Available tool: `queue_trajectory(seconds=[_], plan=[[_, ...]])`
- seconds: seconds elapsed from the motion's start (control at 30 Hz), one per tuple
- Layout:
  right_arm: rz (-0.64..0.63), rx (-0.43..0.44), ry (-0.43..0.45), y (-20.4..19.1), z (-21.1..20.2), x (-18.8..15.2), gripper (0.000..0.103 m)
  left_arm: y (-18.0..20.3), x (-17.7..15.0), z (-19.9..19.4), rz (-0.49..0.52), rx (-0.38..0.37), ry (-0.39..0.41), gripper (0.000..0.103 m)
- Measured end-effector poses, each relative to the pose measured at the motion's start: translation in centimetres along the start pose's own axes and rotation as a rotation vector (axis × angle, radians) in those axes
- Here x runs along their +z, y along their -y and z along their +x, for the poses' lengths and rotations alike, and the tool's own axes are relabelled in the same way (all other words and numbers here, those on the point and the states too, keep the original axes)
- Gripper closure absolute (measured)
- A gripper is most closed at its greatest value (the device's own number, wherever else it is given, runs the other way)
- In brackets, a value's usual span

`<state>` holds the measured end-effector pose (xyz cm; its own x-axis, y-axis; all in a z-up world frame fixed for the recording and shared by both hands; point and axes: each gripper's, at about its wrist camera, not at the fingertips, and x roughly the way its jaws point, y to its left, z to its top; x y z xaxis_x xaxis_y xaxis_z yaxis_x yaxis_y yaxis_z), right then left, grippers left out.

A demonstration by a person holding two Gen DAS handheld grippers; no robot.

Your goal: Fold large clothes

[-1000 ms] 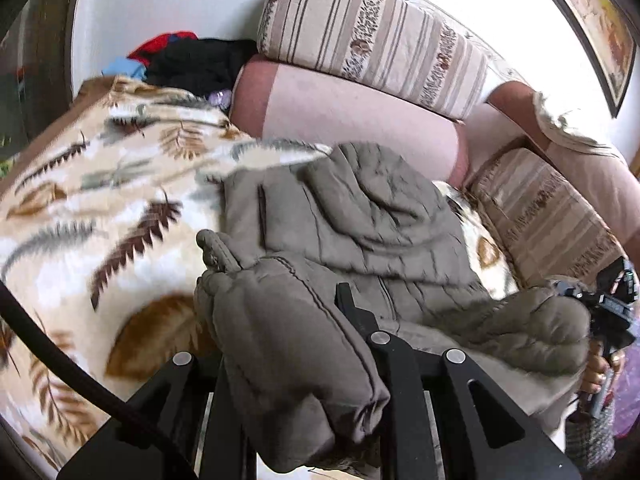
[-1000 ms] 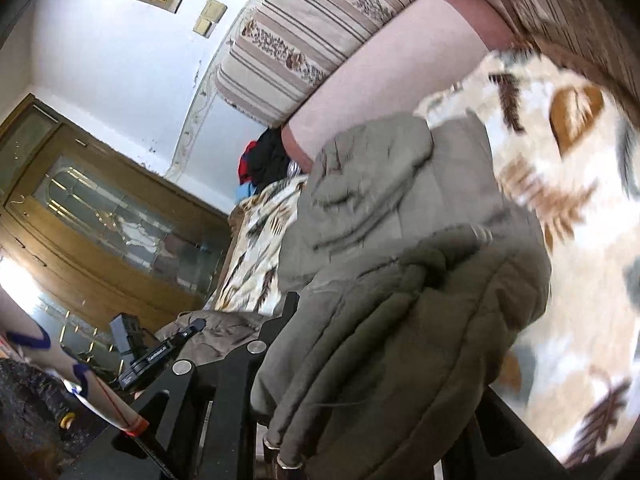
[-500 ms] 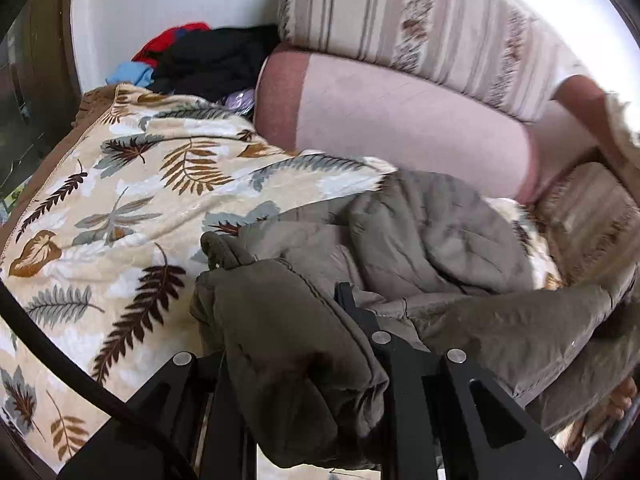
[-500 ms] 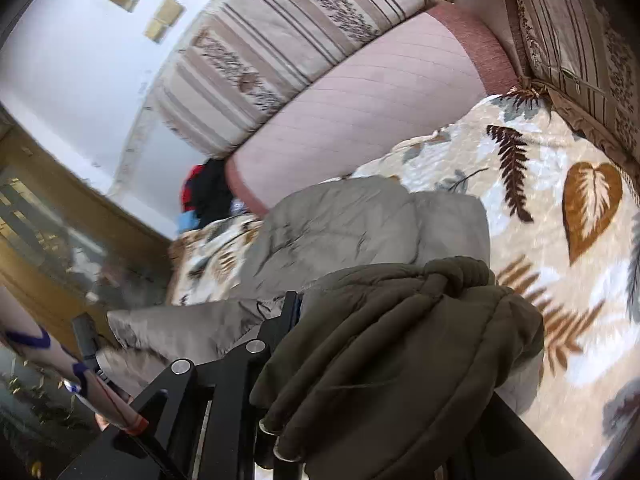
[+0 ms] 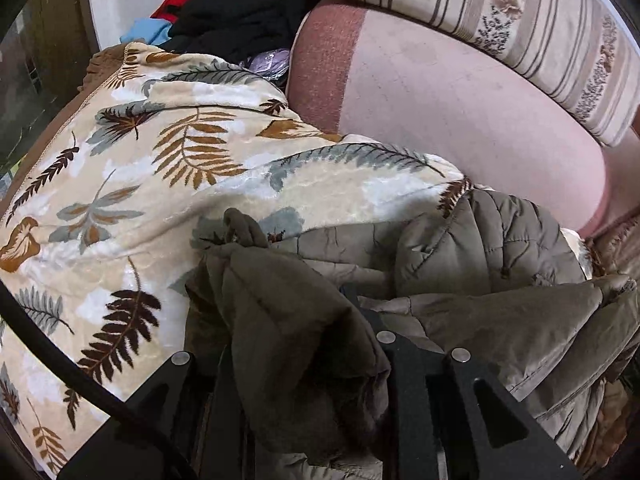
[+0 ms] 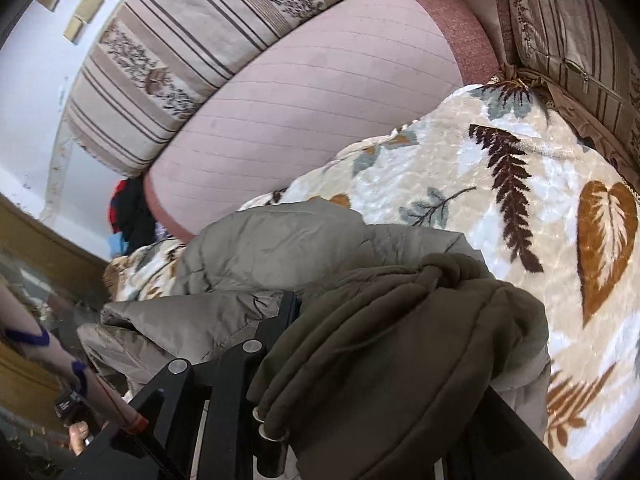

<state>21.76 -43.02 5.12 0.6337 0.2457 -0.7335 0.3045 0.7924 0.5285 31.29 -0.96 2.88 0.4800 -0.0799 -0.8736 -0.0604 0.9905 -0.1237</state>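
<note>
left gripper [image 5: 304, 344] black two-finger, clamped on a bunched dark olive fold of the olive-grey quilted padded jacket [image 5: 480, 256], fabric draped over and between the fingers; right gripper [image 6: 380, 360] same, clamped on another thick wad of the jacket's darker olive edge, a knotted-looking roll of cloth on top, small metal eyelets on the hem just beside the left finger; the jacket itself lies on the cream plush blanket with brown and grey leaf print [image 5: 160, 168], bulk of it heaped toward the back of the sofa seat, against the base of the pink ribbed sofa backrest [image 5: 460, 92]; both held parts raised off the blanket near its front edge; blanket covers the seat, bare blanket to the left of the jacket in the left view and to the right in the right view; striped beige floral cushion [image 5: 520, 20] sits on top of the backrest; second striped cushion with a zipper [image 6: 572, 52] at the far right corner of the seat; pile of black, red and blue clothes [image 5: 240, 16] at the far left end of the sofa, beyond the blanket edge; white wall behind
</note>
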Motion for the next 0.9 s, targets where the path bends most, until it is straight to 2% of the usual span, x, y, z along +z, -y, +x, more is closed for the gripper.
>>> queue_trajectory(seconds=[0.1,0.13,0.17,0.2,0.27,0.3,0.33,0.43,0.5,0.57,0.73,0.9], plan=[[0.014,-0.012,-0.004,0.1,0.4,0.0,0.075,-0.3,0.1,-0.9,-0.017,-0.052,0.0,0.077],[0.017,-0.003,0.0,0.2,0.2,0.0,0.072,-0.6,0.1,-1.5,-0.026,-0.091,0.005,0.071],[0.015,0.02,0.012,0.2,-0.4,-0.2,0.061,-1.3,0.1,-2.4,-0.042,-0.156,0.013,0.067],[0.01,0.032,0.026,0.1,-1.0,-0.3,0.047,-1.4,0.0,-3.0,-0.054,-0.193,0.018,0.058],[0.003,0.034,0.058,-0.1,-2.1,-0.7,0.041,-2.2,-0.3,-5.0,-0.082,-0.273,0.06,0.038],[-0.001,0.048,0.071,-0.3,-2.7,-1.0,0.035,-2.3,-0.3,-5.8,-0.089,-0.29,0.078,0.034],[-0.003,0.053,0.08,-0.4,-3.1,-1.2,0.033,-2.5,-0.4,-6.7,-0.094,-0.316,0.102,0.029],[-0.032,0.052,0.12,-1.0,-4.6,-2.0,0.026,-1.6,-0.9,-9.4,-0.07,-0.363,0.152,0.026],[-0.102,0.008,0.178,-2.1,-5.9,-2.8,0.021,0.0,-1.5,-10.5,-0.012,-0.356,0.17,0.025],[-0.173,-0.014,0.195,-3.4,-6.2,-3.6,0.02,2.7,-2.5,-10.9,0.086,-0.32,0.184,0.025],[-0.308,-0.066,0.158,-5.6,-3.9,-5.5,0.02,9.4,-5.9,-9.3,0.309,-0.213,0.186,0.024],[-0.359,-0.142,0.121,-5.4,0.2,-5.4,0.02,12.4,-6.3,-5.3,0.397,-0.123,0.177,0.024]])
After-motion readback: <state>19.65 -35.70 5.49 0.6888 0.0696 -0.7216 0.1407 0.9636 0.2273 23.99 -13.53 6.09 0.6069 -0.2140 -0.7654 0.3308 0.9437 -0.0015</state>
